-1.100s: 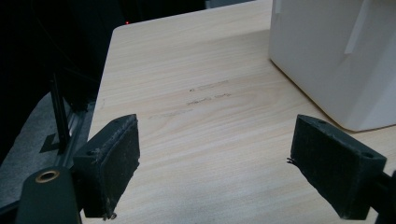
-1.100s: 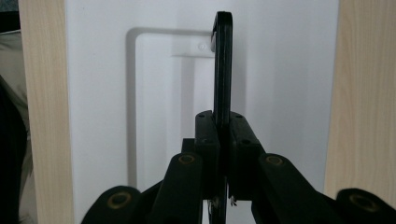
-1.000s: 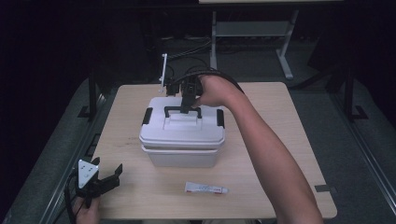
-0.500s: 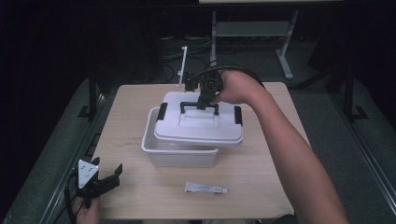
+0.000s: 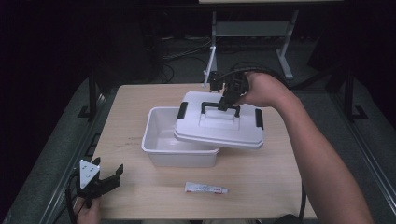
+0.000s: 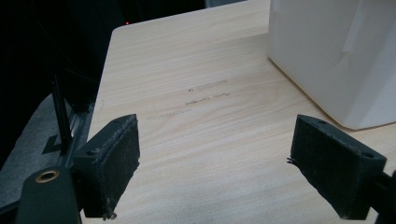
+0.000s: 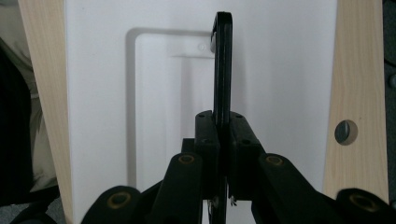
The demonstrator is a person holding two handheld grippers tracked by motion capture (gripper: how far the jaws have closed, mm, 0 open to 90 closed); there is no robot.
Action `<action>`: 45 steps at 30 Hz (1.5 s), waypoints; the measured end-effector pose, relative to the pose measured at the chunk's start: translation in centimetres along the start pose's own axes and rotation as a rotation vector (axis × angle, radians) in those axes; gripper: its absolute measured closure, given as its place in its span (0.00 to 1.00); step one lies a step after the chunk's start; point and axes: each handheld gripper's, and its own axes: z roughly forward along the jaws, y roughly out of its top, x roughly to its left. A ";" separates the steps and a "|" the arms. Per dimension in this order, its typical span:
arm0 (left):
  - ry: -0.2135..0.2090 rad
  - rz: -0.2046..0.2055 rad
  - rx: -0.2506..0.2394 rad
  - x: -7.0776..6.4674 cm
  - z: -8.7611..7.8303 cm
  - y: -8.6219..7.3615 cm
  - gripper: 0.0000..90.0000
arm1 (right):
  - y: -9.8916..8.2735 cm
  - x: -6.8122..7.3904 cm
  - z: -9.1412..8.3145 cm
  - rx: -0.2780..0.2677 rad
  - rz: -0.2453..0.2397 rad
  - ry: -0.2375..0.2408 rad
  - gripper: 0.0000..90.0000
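A white plastic box [image 5: 163, 148] stands open in the middle of the wooden table [image 5: 135, 98]. Its white lid [image 5: 219, 128] with black latches hangs tilted over the box's right half. My right gripper [image 5: 225, 103] is shut on the lid's black handle [image 5: 219, 105], and in the right gripper view that handle [image 7: 222, 65] runs upright between the closed pads above the lid [image 7: 154, 93]. At the table's front left corner my left gripper [image 5: 108, 179] stands open, low over bare wood. In the left gripper view its pads [image 6: 112, 161] stand wide apart and the box wall [image 6: 336, 56] shows at upper right.
A small white tube [image 5: 206, 188] lies near the table's front edge, in front of the box. The person's right forearm [image 5: 322, 168] reaches across the table's right side. A metal stand [image 5: 252, 32] and cables lie on the dark floor behind the table.
The lid has come off the box and moved right and slightly up with my right gripper, uncovering the box's left half. My left gripper has stayed in place.
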 end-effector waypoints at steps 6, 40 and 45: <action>-0.002 0.003 0.003 0.0 0.0 0.0 0.17 | -2.1 0.0 -0.6 0.006 0.034 -0.004 0.94; -0.001 0.012 0.010 -0.2 0.1 0.0 0.17 | -12.7 0.2 -1.4 -0.001 0.201 -0.012 0.94; 0.000 0.012 0.010 -0.2 0.1 0.0 0.17 | -14.6 0.3 -1.0 -0.004 0.226 -0.010 0.94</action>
